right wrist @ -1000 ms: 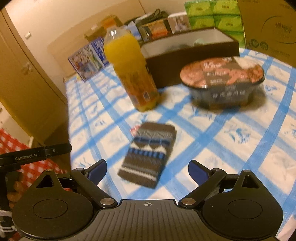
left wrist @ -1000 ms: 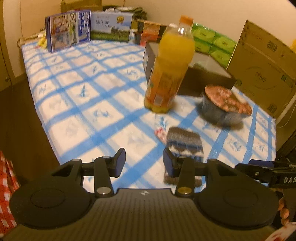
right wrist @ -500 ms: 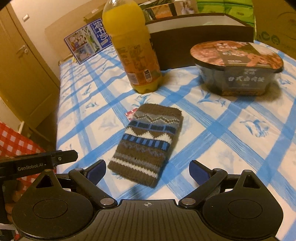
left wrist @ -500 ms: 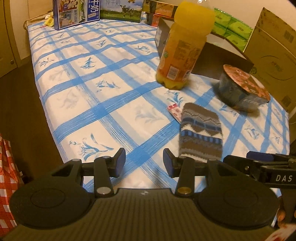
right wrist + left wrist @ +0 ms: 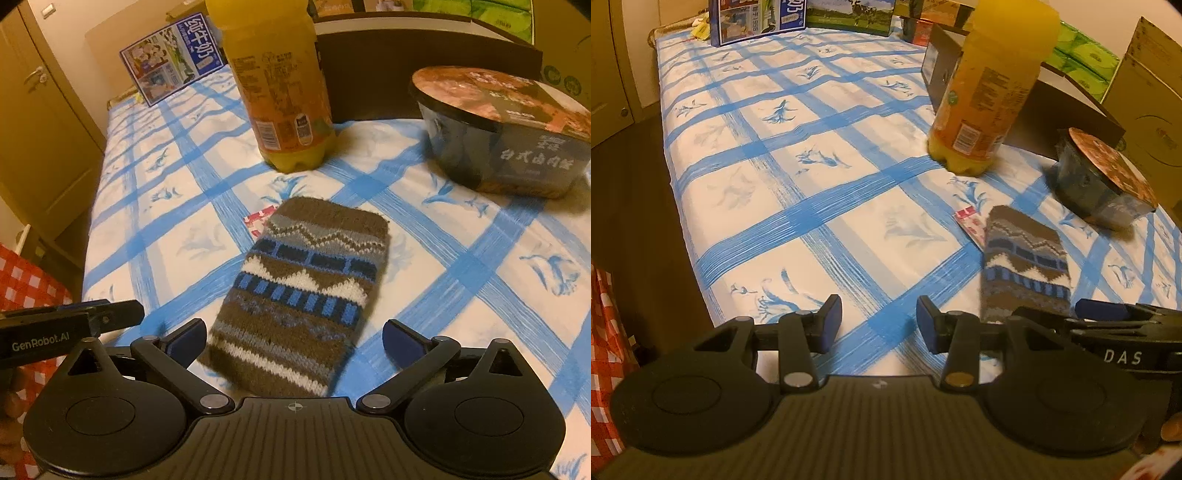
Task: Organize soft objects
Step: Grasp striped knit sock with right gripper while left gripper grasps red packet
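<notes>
Knit sock (image 5: 306,295), brown with blue, grey and white bands, lies flat on the blue-checked cloth (image 5: 461,295), long axis running from near edge toward the bottle. A small red-and-white packet (image 5: 258,221) pokes out from under its far left corner.

Right gripper (image 5: 293,338): jaws spread very wide and opening at this moment. The sock's near end sits between the two blue pads; neither pad presses on it. Left pad just beside the sock's left edge, right pad clear of the right edge. Nothing held.

Left gripper (image 5: 879,325): jaws partly apart, gap about mid-range, only bare cloth between them. Nothing gripped. In this view the sock (image 5: 1025,266) lies to the right of the jaws, its near end hidden behind the right gripper's (image 5: 1108,314) finger, which crosses the lower right corner.

Orange juice bottle (image 5: 284,92) stands upright beyond the sock, apart from it. Noodle bowl (image 5: 506,140), lid sealed, sits to the right of the bottle, well apart from the sock. Dark open box (image 5: 424,74) stands behind both. Milk carton box (image 5: 173,62) stands at the far end of the cloth. Green packs (image 5: 1086,62) and a cardboard box (image 5: 1145,92) line the far right side. Red-checked fabric (image 5: 605,332) shows low at left, off the cloth.
</notes>
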